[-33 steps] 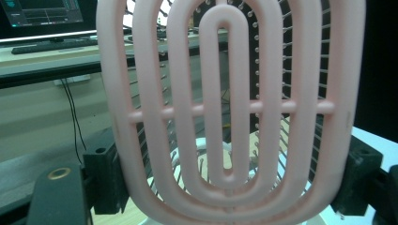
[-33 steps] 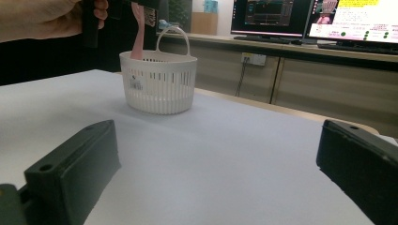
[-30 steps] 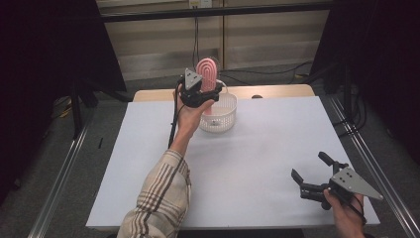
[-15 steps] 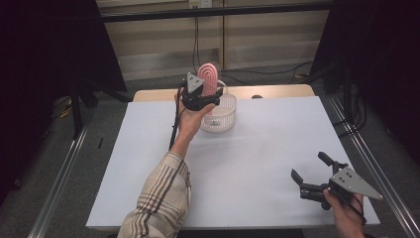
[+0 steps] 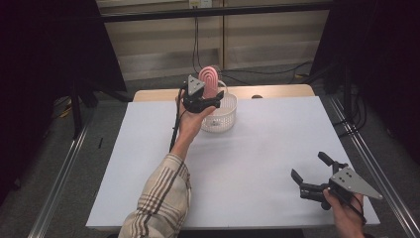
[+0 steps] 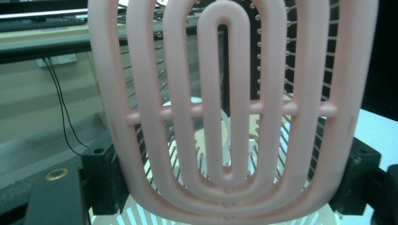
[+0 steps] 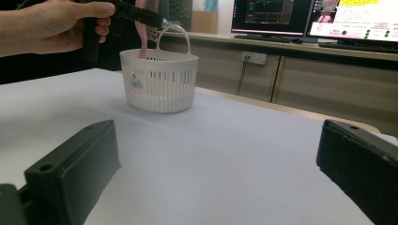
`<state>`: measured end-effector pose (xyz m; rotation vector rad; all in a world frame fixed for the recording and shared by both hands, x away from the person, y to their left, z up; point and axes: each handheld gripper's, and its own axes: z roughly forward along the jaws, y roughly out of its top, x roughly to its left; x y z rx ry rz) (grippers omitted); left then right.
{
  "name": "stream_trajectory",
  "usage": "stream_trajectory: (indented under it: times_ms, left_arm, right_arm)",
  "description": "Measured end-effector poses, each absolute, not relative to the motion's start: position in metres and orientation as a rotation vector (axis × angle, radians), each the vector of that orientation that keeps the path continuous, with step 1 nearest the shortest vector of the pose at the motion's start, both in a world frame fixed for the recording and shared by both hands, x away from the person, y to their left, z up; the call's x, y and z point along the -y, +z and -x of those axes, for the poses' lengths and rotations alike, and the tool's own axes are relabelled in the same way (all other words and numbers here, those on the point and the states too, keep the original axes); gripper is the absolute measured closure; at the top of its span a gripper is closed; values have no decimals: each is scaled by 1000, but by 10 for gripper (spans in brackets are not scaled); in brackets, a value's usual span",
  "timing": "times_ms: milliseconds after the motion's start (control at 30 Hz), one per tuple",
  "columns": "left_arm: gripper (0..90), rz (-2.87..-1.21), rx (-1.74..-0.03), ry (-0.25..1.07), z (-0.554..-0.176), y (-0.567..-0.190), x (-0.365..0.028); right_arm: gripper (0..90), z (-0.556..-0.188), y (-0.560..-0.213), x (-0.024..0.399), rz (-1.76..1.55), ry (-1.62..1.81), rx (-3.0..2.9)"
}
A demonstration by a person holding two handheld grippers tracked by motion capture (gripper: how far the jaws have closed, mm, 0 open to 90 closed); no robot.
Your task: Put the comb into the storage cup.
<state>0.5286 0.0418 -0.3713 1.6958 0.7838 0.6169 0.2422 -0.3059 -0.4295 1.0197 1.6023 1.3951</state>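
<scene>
While the white table (image 5: pixel 237 173) spreads wide under both arms, its wooden far edge showing behind, a white slotted plastic basket (image 5: pixel 220 115) stands near that far edge, upright, its looped handle raised; in the right gripper view the basket (image 7: pixel 159 82) sits well beyond the two black jaws, with a small label on its wall. Behind the table in that same view, computer monitors (image 7: pixel 274 16) glow on a long bench. From the bottom of the high view a plaid sleeve (image 5: pixel 161 203) reaches up the table toward the basket; its hand carries the left gripper (image 5: pixel 204 101), raised just over the near-left rim of the basket. Clamped between that gripper's jaws is a pink hairbrush (image 5: pixel 210 82), a vented paddle head standing upright above the basket; in the left gripper view the hairbrush (image 6: pixel 225 117) shows concentric pink loops joined by a crossbar, with fine ball-tipped bristles behind, and the black jaws press its two lower sides; whether its bottom end touches the basket I cannot tell. At the near-right corner of the table the right gripper (image 5: pixel 312 173) rests low in the person's other hand, well apart from the basket; its jaws stand wide apart with bare table between them, holding nothing.
</scene>
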Motion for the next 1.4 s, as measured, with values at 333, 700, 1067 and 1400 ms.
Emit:
stream_trajectory:
  times_ms: [333, 700, 1067, 1400]
  left_arm:
    - [189, -1697, -800, 604, -530, -378, -46]
    - [188, -1719, -817, 593, -530, -387, -48]
    - [187, -1738, -823, 597, -531, -387, -55]
    - [183, -1735, -870, 593, -536, -385, -69]
  right_arm:
    - [0, -242, -429, 307, -1022, 1396, -1602]
    - [0, -242, -430, 306, -1020, 1391, -1616]
    - [0, -242, -430, 306, -1016, 1400, -1623]
    - [0, -243, -431, 305, -1014, 1393, -1632]
